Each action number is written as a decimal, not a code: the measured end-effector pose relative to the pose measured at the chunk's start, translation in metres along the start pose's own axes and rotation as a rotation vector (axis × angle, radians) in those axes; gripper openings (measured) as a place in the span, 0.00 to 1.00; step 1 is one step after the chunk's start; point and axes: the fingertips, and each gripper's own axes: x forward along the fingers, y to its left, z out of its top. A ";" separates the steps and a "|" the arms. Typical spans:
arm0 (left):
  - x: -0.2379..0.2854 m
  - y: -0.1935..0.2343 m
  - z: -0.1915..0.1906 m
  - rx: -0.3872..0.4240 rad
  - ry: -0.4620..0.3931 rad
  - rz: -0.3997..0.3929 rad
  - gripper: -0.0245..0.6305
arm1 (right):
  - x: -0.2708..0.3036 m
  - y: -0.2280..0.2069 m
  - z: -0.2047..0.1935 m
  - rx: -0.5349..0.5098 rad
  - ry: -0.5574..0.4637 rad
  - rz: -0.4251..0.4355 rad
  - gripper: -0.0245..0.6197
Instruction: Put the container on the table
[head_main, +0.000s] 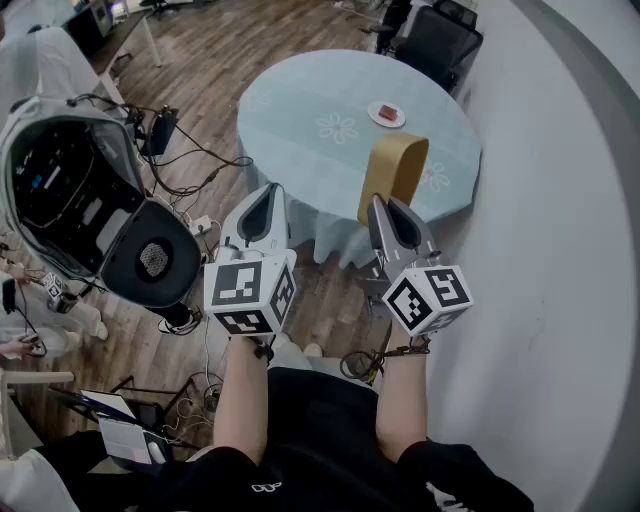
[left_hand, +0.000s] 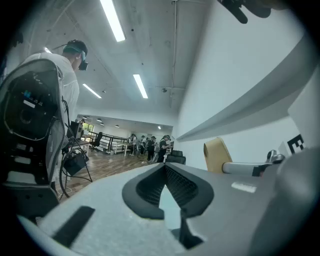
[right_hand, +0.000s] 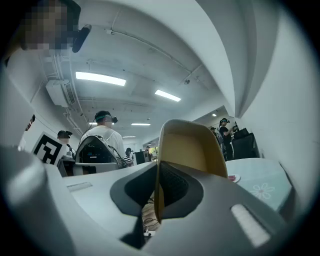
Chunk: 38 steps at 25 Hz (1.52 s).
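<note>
Nearest, short of the round table (head_main: 300, 110), the person's 2 forearms reach forward, each ending in a marker cube. The left gripper (head_main: 266, 192) points at the table's near-left edge. Its 2 jaws are brought together at the tips and have nothing between them. Beside it, the right gripper (head_main: 381, 203) is clamped on 1 wall of the tan container (head_main: 393, 172), 1 jaw inside and 1 outside. The container stands upright in that grip, held up at the table's near edge rather than resting on the pale blue cloth. In the right gripper view, wooden floor and cables show below its lower edge.

Left of the table, on the wooden floor (head_main: 215, 60), a white-shelled pack (head_main: 70, 185) with a dark inside trails black cables. On the table's far side lies a small saucer (head_main: 386, 114) holding something red. Beyond the table's far-right edge stand dark chairs (head_main: 440, 40), against the white wall (head_main: 560, 200).
</note>
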 end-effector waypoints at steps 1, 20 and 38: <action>-0.003 -0.004 -0.002 0.000 -0.009 -0.007 0.04 | -0.003 0.000 -0.005 -0.002 0.004 0.003 0.07; -0.008 -0.005 -0.005 0.028 -0.005 0.009 0.04 | 0.009 -0.008 -0.010 0.041 0.005 0.010 0.07; 0.226 0.127 -0.036 -0.021 0.130 0.007 0.04 | 0.247 -0.117 -0.051 0.069 0.131 -0.068 0.08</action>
